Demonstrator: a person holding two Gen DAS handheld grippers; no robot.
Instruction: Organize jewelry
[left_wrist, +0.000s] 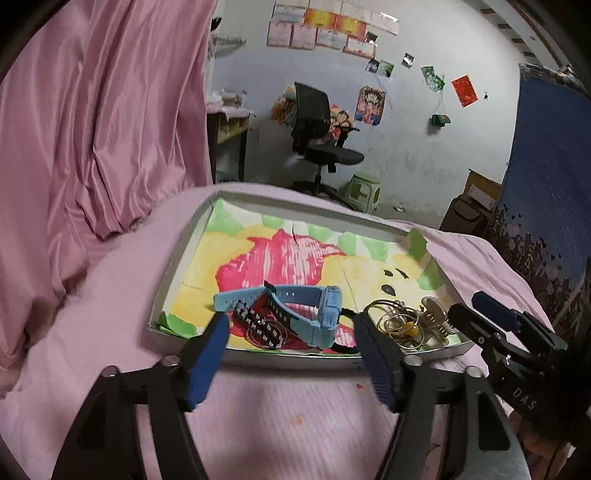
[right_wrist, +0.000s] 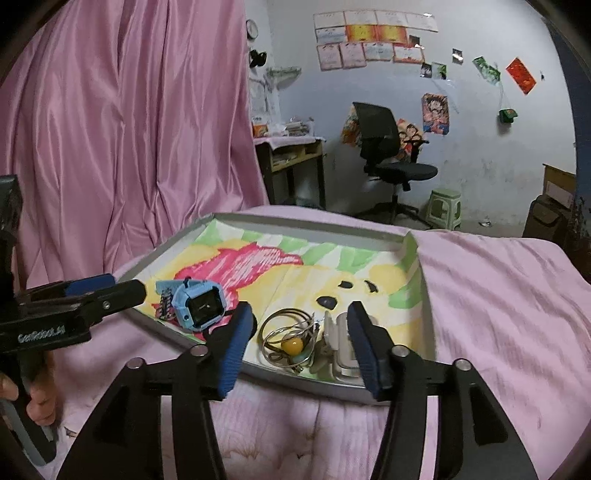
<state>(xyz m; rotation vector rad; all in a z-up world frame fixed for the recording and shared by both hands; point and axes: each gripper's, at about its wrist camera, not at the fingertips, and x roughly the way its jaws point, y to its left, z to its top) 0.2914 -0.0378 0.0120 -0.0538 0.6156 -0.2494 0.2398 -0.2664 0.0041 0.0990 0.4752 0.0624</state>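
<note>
L tool (left_wrist: 290, 328) spread wide, empty, tips just short of near rim of tray (left_wrist: 177, 254). R tool (right_wrist: 301, 321) likewise released, nothing between pads, hovering over near-right corner of tray. Both tools sit above pink bed cover (right_wrist: 498, 295); a hand (right_wrist: 35, 402) grips L tool's handle at far left of R view.

Jewelry all lies in tray, along near edge, on a coloured drawing that lines it.
- Near-left: blue watch (left_wrist: 325, 310), strap looped, lying across a black-and-white checked band (left_wrist: 258, 326); thin wire rings (left_wrist: 264, 332) under/beside them.
- Near-right: tangle of gold hoops (right_wrist: 286, 328) w/ yellow bead (right_wrist: 292, 346) in it. Touching that, a pale clip-like piece (right_wrist: 340, 332); cannot tell exactly what it is.

Risks (judgement):
- Hoops interlock w/ bead cord, so pinching one hoop prob. drags whole cluster, maybe the clip too.
- Watch strap overlaps checked band + wire rings; lifting watch could snag and flick them out onto bed.
- Thin rings lie flat on paper: tool pads may slip, or catch the paper liner and crumple it.
- Tray rests on soft bedding; pressing on rim could tip it.
- Tools close to each other at near edge; collision poss. if both reach in at once.

Counts: tools 2; tray 1; watch 1; checked band 1; yellow bead 1; pale clip piece 1; gold hoops several, approx. 3–4, overlap blocks exact no.; wire rings by watch at least 2.

Beyond tray: pink curtain (right_wrist: 129, 129), black office chair (right_wrist: 388, 147), green stool (right_wrist: 445, 206).
</note>
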